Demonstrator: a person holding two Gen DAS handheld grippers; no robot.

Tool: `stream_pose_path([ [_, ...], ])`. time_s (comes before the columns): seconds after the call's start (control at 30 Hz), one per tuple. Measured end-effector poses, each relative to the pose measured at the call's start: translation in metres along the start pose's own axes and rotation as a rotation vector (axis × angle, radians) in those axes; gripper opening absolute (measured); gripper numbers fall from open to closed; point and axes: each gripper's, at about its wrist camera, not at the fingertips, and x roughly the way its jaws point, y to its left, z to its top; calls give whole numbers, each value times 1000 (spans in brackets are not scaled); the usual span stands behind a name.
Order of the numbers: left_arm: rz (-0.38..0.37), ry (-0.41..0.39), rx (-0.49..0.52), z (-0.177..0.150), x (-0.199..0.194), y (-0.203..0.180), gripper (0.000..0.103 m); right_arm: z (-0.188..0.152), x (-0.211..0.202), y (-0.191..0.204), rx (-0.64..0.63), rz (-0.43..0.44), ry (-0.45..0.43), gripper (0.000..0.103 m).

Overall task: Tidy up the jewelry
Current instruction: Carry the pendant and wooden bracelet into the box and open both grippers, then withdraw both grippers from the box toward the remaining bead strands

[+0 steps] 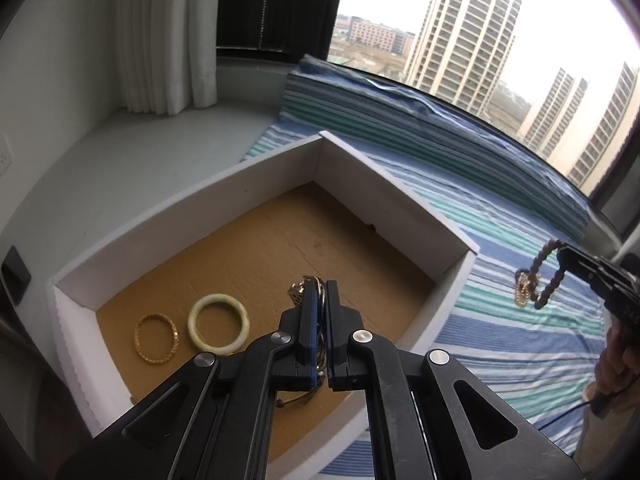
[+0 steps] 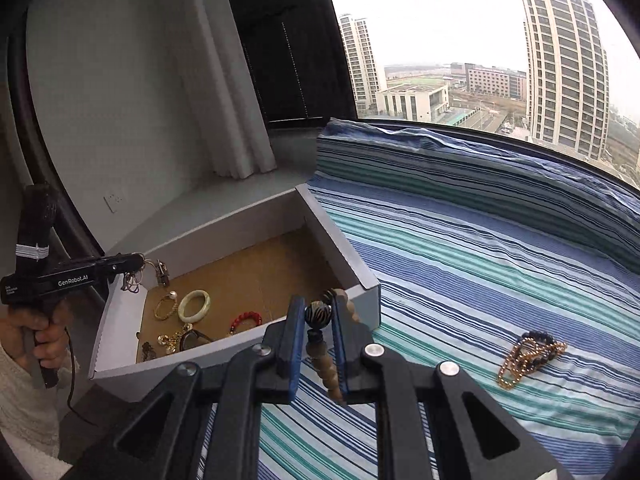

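Observation:
A white cardboard box point(image 1: 384, 204) with a brown floor sits on a striped bedspread; it also shows in the right wrist view point(image 2: 320, 216). My left gripper point(image 1: 319, 292) is shut on a chain necklace with a metal pendant point(image 1: 297, 293), held over the box. A gold bangle point(image 1: 156, 338) and a jade bangle point(image 1: 219, 322) lie inside. My right gripper point(image 2: 318, 312) is shut on a wooden bead bracelet point(image 2: 324, 360) with a striped bead, above the bedspread beside the box. A pile of gold and dark bead jewelry point(image 2: 528, 354) lies on the bedspread.
The box also holds a red bead bracelet point(image 2: 245, 319), glasses point(image 2: 194, 338) and small gold pieces. A striped pillow point(image 2: 460, 160) lies along the window. A white curtain point(image 1: 168, 36) hangs at the left over a grey ledge point(image 1: 132, 160).

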Motion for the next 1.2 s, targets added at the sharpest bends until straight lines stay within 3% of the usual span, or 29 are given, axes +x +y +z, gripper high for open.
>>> stream_pose_path([
  [0.1, 41, 43, -30, 8, 32, 18, 1, 23, 45, 17, -48, 19, 24, 14],
  [0.23, 68, 85, -55, 17, 69, 31, 1, 44, 120, 33, -78, 33, 120, 14],
  [0.4, 105, 77, -65, 28, 93, 36, 2, 52, 197, 58, -96, 43, 199, 14],
  [0.43, 124, 59, -58, 32, 93, 36, 8, 54, 204, 61, -97, 44, 205, 16],
  [0.5, 150, 24, -53, 38, 84, 35, 33, 61, 208, 67, -74, 55, 184, 19],
  [0.53, 149, -2, -60, 39, 74, 34, 54, 65, 201, 69, -60, 64, 157, 29],
  [0.57, 145, -34, -65, 40, 63, 33, 67, 70, 189, 70, -45, 75, 118, 32],
  [0.67, 143, -110, -44, 38, 31, 25, 82, 81, 136, 71, -52, 94, 6, 33],
  [0.77, 118, -147, -3, 21, 3, 5, 92, 75, 77, 63, -77, 62, -96, 48],
  [0.83, 95, -160, 47, 2, -9, -16, 96, 59, 45, 53, -86, 17, -137, 58],
  [0.97, 22, -135, 154, -49, -13, -71, 99, -3, 5, 25, -65, -98, -134, 59],
  [1.2, -144, 42, 280, -147, 33, -173, 99, -168, -28, -37, 92, -350, 54, 59],
])
